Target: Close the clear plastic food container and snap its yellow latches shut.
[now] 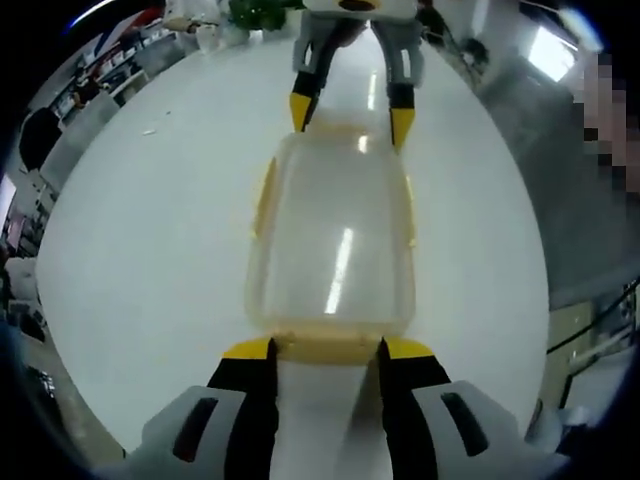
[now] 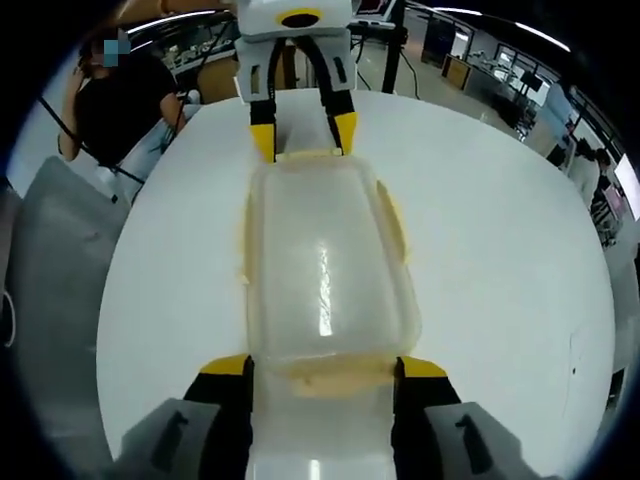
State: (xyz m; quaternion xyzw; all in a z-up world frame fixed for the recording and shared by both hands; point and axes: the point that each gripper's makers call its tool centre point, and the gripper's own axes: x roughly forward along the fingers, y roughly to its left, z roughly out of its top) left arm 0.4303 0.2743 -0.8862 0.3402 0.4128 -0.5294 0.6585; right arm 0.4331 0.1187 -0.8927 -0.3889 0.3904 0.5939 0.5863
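With the container point(image 1: 335, 245) lid-on at the centre of the white table point(image 1: 150, 250), keep the left gripper point(image 1: 328, 350) and right gripper point(image 2: 322, 368) wide, astride opposite end latches, and press each latch point(image 2: 335, 378) down squarely.

The desk point(image 1: 150, 250) lies bare at 3 and 9 o'clock of the container point(image 1: 335, 240). Gripper fingers point(image 1: 300, 110) block its 12 and 6 o'clock ends, with clutter point(image 1: 215, 25) at the far edge.

the clear food container point(image 2: 325, 275) sits lid on upon the white surface point(image 2: 500, 250). the right gripper point(image 2: 325, 368) and left gripper point(image 2: 303, 140) stand wide at its two short ends.
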